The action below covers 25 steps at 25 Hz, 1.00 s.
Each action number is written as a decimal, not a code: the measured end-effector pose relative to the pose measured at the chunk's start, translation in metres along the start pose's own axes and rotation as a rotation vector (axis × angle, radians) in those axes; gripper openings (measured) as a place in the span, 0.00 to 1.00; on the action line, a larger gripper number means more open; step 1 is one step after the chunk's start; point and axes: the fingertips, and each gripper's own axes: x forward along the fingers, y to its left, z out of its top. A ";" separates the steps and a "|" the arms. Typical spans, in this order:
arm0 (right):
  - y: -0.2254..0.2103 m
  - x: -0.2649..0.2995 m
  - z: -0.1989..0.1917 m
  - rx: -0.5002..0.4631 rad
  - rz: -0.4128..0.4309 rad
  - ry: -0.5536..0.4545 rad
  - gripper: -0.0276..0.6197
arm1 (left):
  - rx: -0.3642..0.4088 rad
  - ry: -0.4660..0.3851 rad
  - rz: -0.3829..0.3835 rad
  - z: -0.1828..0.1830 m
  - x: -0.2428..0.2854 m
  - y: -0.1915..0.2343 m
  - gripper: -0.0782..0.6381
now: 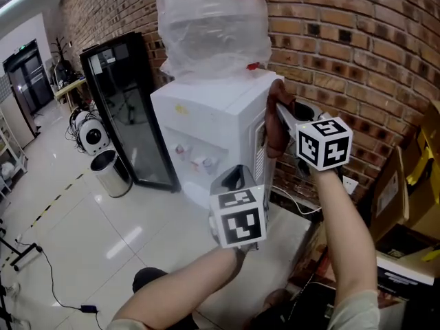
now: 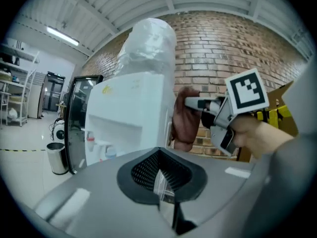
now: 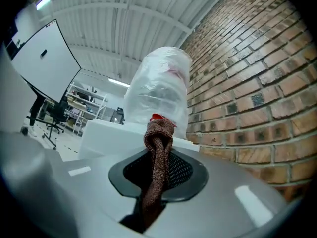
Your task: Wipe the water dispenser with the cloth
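The white water dispenser (image 1: 206, 108) stands against the brick wall, with a plastic-wrapped bottle (image 1: 213, 26) on top. My right gripper (image 1: 278, 114) is shut on a brown cloth (image 1: 275, 135), held at the dispenser's upper right side edge. In the right gripper view the cloth (image 3: 158, 148) hangs bunched from the right gripper (image 3: 157, 182), with the dispenser (image 3: 104, 133) and bottle (image 3: 158, 90) just ahead. My left gripper (image 1: 234, 179) hovers lower, in front of the dispenser's right corner. In its own view the left gripper (image 2: 161, 182) looks shut and empty, facing the dispenser (image 2: 129, 113) and the cloth (image 2: 184, 120).
A black glass-door cabinet (image 1: 127, 108) stands left of the dispenser, with a steel bin (image 1: 112, 172) in front of it. Cardboard boxes (image 1: 405, 184) crowd the right side by the brick wall (image 1: 357, 47). A cable (image 1: 48, 273) trails over the tiled floor at lower left.
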 end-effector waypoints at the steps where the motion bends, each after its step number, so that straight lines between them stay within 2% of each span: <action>1: -0.003 0.004 0.002 0.000 -0.007 0.007 0.15 | -0.005 -0.015 -0.009 0.011 -0.002 -0.005 0.11; 5: -0.014 0.018 0.006 0.000 -0.023 0.028 0.15 | 0.003 -0.044 -0.054 0.037 -0.002 -0.022 0.11; 9: -0.021 0.030 0.008 -0.017 -0.032 0.045 0.15 | 0.019 -0.038 -0.124 0.041 0.005 -0.039 0.11; 16: -0.020 0.041 -0.008 0.006 -0.026 0.055 0.15 | 0.030 0.004 -0.292 0.017 0.026 -0.067 0.11; 25: -0.021 0.042 -0.085 0.046 -0.026 0.152 0.15 | 0.038 0.083 -0.326 -0.034 0.057 -0.072 0.11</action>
